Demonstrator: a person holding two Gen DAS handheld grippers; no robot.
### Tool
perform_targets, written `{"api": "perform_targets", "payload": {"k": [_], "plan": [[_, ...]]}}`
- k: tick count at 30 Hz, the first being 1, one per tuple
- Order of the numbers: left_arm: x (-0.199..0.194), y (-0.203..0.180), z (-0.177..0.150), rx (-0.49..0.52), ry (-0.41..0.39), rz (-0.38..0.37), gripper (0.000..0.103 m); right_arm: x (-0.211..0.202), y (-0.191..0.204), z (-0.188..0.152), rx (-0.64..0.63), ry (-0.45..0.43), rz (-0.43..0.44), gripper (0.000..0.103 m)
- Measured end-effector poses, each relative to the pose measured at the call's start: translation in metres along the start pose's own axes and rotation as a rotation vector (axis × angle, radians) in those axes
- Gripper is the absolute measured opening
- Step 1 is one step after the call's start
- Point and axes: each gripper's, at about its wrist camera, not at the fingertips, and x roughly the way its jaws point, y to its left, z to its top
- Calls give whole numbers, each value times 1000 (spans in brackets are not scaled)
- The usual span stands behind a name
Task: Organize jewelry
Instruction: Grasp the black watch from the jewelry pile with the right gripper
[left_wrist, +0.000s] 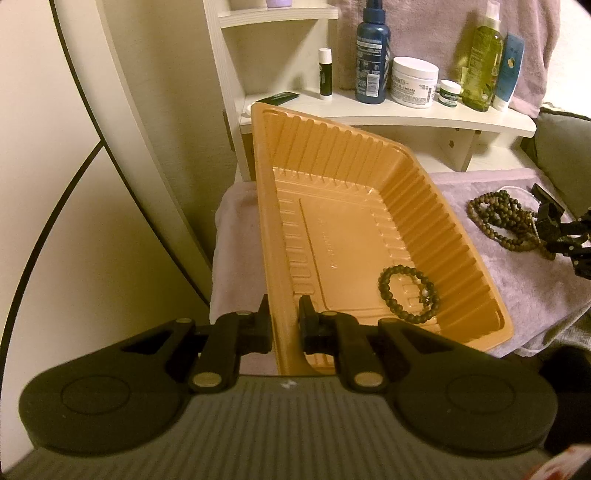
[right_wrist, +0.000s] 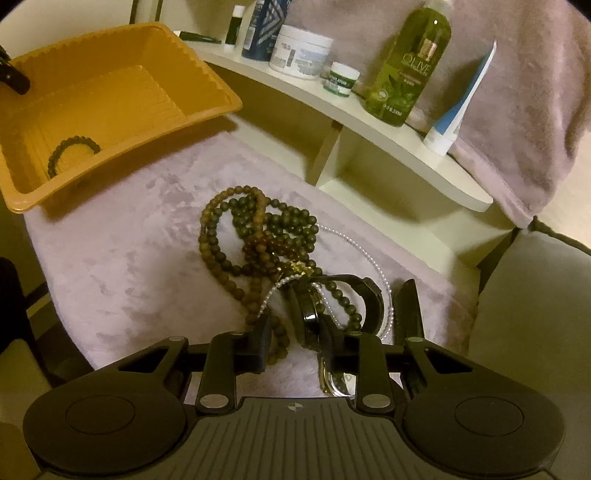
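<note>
The left gripper (left_wrist: 283, 321) pinches the near rim of the orange tray (left_wrist: 436, 206), tilting it; a dark bead bracelet (left_wrist: 408, 293) lies inside. The right gripper (right_wrist: 295, 341) closes around a watch (right_wrist: 314, 317) within the bead necklaces (right_wrist: 255, 236) on the lilac cloth (right_wrist: 140, 229). Toiletry bottles (right_wrist: 406, 62) stand on the shelf (right_wrist: 436, 162) beyond.
</note>
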Motion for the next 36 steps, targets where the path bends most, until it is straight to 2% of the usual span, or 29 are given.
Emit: {"api": "perform_targets", "payload": {"k": [4,7,16,21,27,36], "plan": [[0,0,0,-1,0,0,12,3,-3,1,6,4,13,26],[0,0,0,-1,-1,-1,12,2,-5,1,18,1,16,13],[0,0,0,-5,0,2,12,5,-8,-1,65,-17,13,10],[0,1,-1,-3,-2,-2,12,-8,-10,-4,148,-81,8,9],[0,1,-1,-3,-3,-2,12,-31,-21,-4,317,-175,25,9],[-2,-1,-1,2,-4,-1,12,-62,-38,8,425,-301,2,9]]}}
